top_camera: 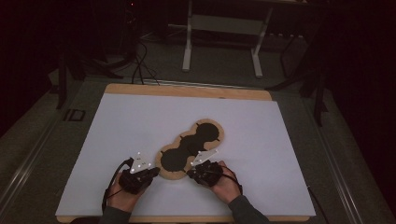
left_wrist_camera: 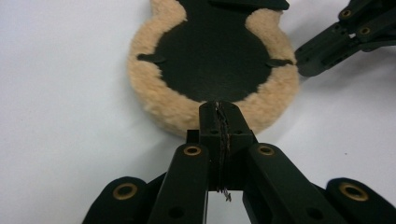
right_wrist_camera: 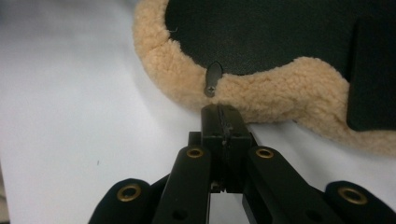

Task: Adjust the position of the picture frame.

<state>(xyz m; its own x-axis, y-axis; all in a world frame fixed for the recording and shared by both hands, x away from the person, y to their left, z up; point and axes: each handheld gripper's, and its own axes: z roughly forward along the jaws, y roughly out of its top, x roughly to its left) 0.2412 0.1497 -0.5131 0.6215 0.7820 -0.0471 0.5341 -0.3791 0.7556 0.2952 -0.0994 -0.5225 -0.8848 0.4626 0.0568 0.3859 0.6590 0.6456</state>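
Pinching at the near edge of the pad (top_camera: 190, 148), both grippers sit low on the white counter (top_camera: 116, 135). Left gripper (top_camera: 152, 171) has its fingers pressed together at the pad's near lobe; in the left gripper view the tips (left_wrist_camera: 219, 116) meet right at the fleece rim (left_wrist_camera: 154, 105), maybe with a few fibres caught, hard to tell. Right gripper (top_camera: 190, 171) likewise has its fingers squeezed together, tips (right_wrist_camera: 223, 122) touching or just short of the rim below a small black tab (right_wrist_camera: 213, 79); a real hold on the fleece can't be confirmed.

The pad lies flat, black side up, tan fleece border showing, three joined lobes running away toward the counter's middle. Judged: early stage, pad not lifted, folded or turned yet; everything past getting a hold is left.

Hard to make out: the contact under both tips, the pad's far lobes in the gripper views (cut off), and the dark room behind, where a pale frame (top_camera: 224, 28) and cables (top_camera: 140, 65) barely read.
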